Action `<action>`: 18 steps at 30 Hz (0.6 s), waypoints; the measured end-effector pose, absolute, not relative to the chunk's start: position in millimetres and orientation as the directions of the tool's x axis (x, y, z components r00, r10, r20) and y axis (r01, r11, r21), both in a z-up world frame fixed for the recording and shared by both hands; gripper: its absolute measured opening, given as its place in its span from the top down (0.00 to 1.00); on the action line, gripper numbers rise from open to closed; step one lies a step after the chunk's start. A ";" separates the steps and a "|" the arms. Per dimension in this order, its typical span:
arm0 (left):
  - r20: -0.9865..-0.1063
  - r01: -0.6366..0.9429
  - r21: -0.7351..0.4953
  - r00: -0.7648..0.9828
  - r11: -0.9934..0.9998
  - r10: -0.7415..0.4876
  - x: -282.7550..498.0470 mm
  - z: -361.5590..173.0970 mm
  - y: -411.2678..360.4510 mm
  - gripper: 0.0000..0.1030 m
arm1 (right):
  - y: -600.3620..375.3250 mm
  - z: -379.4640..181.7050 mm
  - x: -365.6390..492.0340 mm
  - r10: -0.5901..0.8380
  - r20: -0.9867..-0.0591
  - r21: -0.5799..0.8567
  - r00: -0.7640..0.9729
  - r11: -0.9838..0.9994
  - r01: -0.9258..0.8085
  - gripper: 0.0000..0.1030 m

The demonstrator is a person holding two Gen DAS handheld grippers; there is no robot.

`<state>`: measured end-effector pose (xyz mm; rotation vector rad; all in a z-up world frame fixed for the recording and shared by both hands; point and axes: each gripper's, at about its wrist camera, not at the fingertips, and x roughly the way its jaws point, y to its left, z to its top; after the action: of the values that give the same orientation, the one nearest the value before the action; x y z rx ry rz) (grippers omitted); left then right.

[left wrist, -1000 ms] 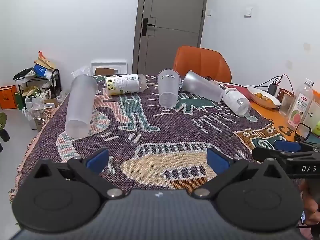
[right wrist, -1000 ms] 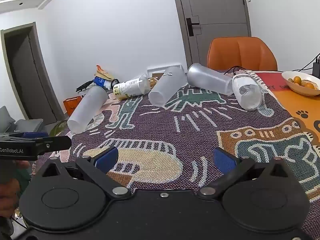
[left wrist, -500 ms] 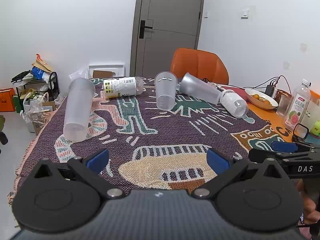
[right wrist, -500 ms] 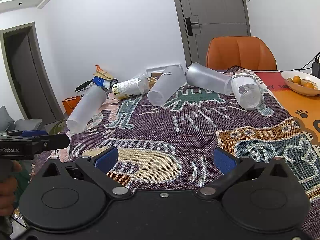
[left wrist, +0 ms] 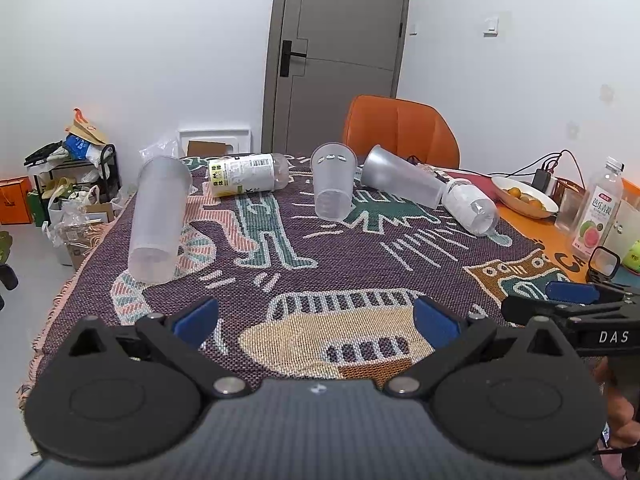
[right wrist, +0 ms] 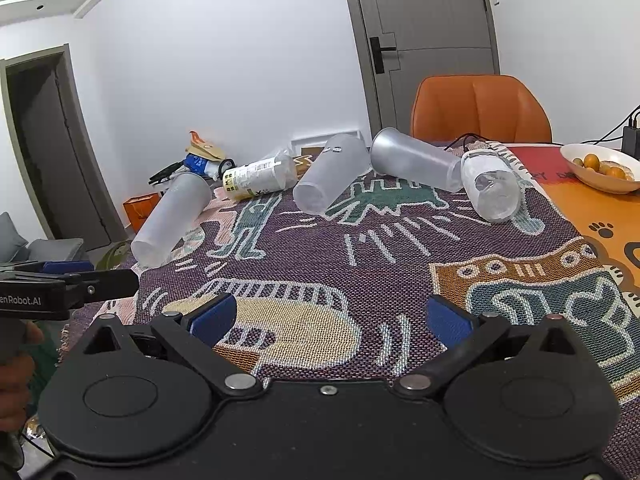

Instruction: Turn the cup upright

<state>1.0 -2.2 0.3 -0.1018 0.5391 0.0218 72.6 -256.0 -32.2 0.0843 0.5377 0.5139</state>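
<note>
Several clear plastic cups lie on their sides on a patterned cloth. A tall frosted cup point(left wrist: 158, 218) point(right wrist: 172, 220) lies at the left. A labelled cup point(left wrist: 246, 174) point(right wrist: 260, 176) lies at the back. A frosted cup point(left wrist: 334, 186) point(right wrist: 330, 180) lies in the middle. A long cup point(left wrist: 402, 176) point(right wrist: 416, 164) and a crinkled one point(left wrist: 472, 208) point(right wrist: 492, 188) lie at the right. My left gripper point(left wrist: 316, 320) is open and empty over the near cloth. My right gripper point(right wrist: 328, 318) is open and empty beside it.
An orange chair point(left wrist: 400, 130) stands behind the table. A white bowl of oranges point(left wrist: 524, 198), a juice bottle point(left wrist: 598, 208), a glass and cables are at the right on the orange table point(right wrist: 600, 216). Clutter and bags point(left wrist: 60, 184) sit on the floor at left.
The left wrist view has pulled back and risen slightly, so the cups look smaller and farther. The right gripper has barely moved. Both stay open.
</note>
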 end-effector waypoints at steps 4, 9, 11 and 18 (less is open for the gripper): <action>-0.514 -0.047 -0.090 0.857 0.995 -0.006 1.0 0.5 -2.3 0.00 | -256.4 -31.5 73.2 0.487 -0.469 0.209 0.737 0.872 -0.443 0.00; -0.514 -0.047 -0.091 0.858 0.995 -0.006 1.1 0.4 -2.4 0.00 | -256.3 -31.5 73.3 0.487 -0.469 0.208 0.737 0.872 -0.443 0.00; -0.515 -0.048 -0.091 0.857 0.995 -0.006 1.1 0.5 -2.3 0.00 | -257.1 -31.6 73.8 0.485 -0.468 0.206 0.738 0.873 -0.443 0.00; -0.517 -0.052 -0.091 0.856 0.995 -0.002 -0.2 -0.1 -1.2 0.00 | -257.8 -31.7 74.4 0.484 -0.468 0.205 0.739 0.873 -0.442 0.00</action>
<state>-0.2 -1.2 -0.1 -0.1027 0.5431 0.0260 74.4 -257.8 -31.7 0.0823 0.5361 0.5085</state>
